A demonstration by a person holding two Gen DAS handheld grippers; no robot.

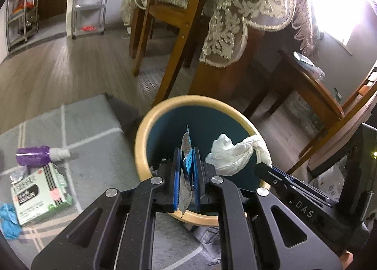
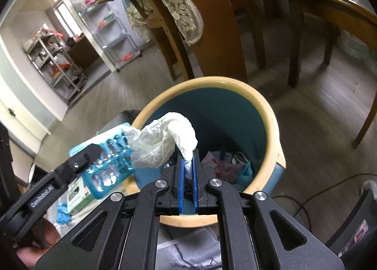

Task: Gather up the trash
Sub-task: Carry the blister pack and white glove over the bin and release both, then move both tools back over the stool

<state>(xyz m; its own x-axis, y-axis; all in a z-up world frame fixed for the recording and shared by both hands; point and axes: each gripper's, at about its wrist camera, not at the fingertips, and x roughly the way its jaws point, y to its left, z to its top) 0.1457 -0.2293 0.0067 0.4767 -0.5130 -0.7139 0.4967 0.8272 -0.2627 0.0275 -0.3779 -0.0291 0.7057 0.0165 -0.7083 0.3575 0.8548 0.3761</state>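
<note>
Both pairs of jaws are drawn nearly together, each pinching a piece of trash over the mouth of the bin [image 1: 141, 142]. Between the blue pads of the left gripper [image 1: 187, 159] a blister pack [image 1: 186, 149] stands edge-on, its foil side and blue backing squeezed flat, with its tip poking up past the fingertips above the teal interior. The right gripper [image 2: 188, 159] clamps a twisted corner of a crumpled white tissue [image 2: 162, 142], which balloons out to the left of its jaws and hangs above the bin opening. From the left wrist, that same tissue [image 1: 235, 154] shows just to the right of the left jaws, with the right gripper's black fingers reaching in beneath it. From the right wrist, the blister pack [image 2: 108, 164] turns its broad face, showing rows of clear bubbles on blue, held to the left of the tissue. Only this view looks down to the bin's bottom, where pink and teal wrappers [image 2: 226, 166] lie. Only the left wrist shows the grey mat left of the jaws, carrying a purple spray bottle [image 1: 40, 155], a green carton [image 1: 40, 194] and a crumpled blue glove [image 1: 8, 220].
</note>
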